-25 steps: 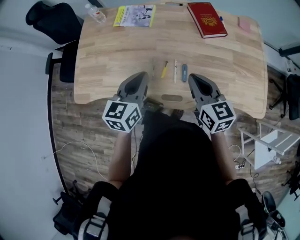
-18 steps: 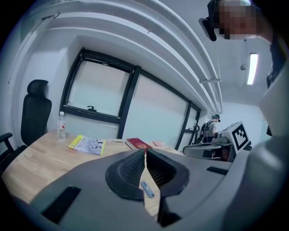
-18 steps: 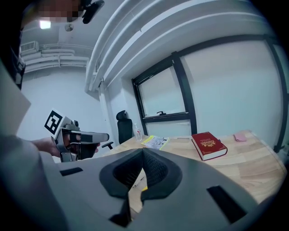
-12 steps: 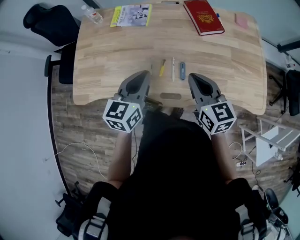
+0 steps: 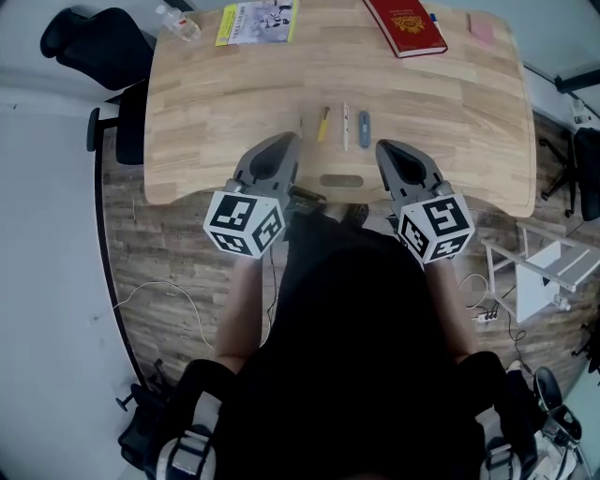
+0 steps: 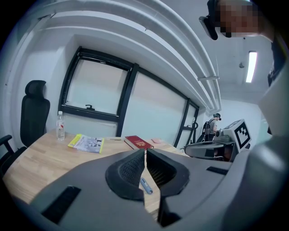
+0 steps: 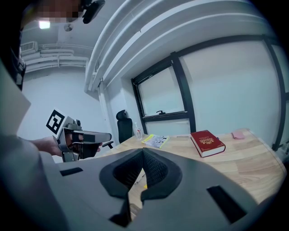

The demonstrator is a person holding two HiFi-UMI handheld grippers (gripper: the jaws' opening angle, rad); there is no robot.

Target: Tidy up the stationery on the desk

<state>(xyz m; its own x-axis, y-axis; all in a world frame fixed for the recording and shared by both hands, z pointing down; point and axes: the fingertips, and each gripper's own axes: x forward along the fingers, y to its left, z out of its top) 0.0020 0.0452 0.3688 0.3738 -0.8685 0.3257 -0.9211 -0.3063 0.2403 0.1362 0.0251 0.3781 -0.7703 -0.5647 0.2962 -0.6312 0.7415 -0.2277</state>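
Near the front of the wooden desk [image 5: 216,112] lie a thin dark pencil [image 5: 302,122], a yellow pen [image 5: 322,123], a white pen [image 5: 345,127] and a blue-grey pen [image 5: 364,128], side by side. My left gripper [image 5: 286,141] is shut and empty at the desk's front edge, just left of them. My right gripper [image 5: 386,147] is also shut and empty, just to their right. In the left gripper view the shut left gripper [image 6: 145,151] has the blue-grey pen [image 6: 146,186] showing below its tips. The right gripper view shows the right gripper [image 7: 142,151] shut too.
A red book [image 5: 405,23], a yellow booklet [image 5: 258,21], a water bottle [image 5: 178,23] and a small pink item [image 5: 483,28] lie along the desk's far edge. A black chair [image 5: 89,47] stands at the left, a white rack [image 5: 548,277] at the right.
The head view has shifted, so the desk and its items sit a little higher in the frame. Both grippers stay shut at the desk's front edge.
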